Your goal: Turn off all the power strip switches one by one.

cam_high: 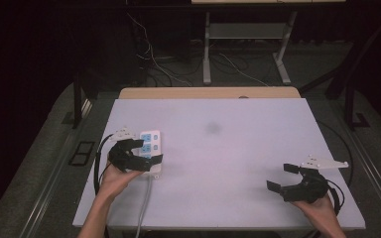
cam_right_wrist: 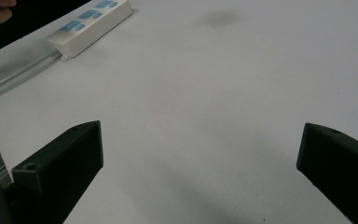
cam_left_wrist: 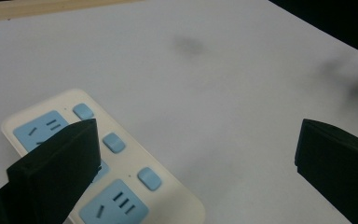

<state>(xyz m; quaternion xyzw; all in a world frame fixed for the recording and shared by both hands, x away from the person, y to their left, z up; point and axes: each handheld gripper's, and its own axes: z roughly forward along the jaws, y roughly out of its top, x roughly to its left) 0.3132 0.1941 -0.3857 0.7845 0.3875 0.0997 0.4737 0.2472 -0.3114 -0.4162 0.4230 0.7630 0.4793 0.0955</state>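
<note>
The left gripper is hovering, fingers spread, over the white power strip lying at the surface's left edge — the right gripper, fingers likewise released, is waiting well apart.

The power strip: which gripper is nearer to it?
Left. The left gripper hovers right over the power strip, jaws open; the right gripper is far across the table.

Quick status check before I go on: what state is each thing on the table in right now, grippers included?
power strip: flat on the table's left side, sockets up, nothing plugged in, grey cord running to the near edge.
left gripper: open, over the strip, one jaw above its sockets.
right gripper: open, holding nothing, over bare table.
table: white top, faint dark smudge mid-far.
</note>
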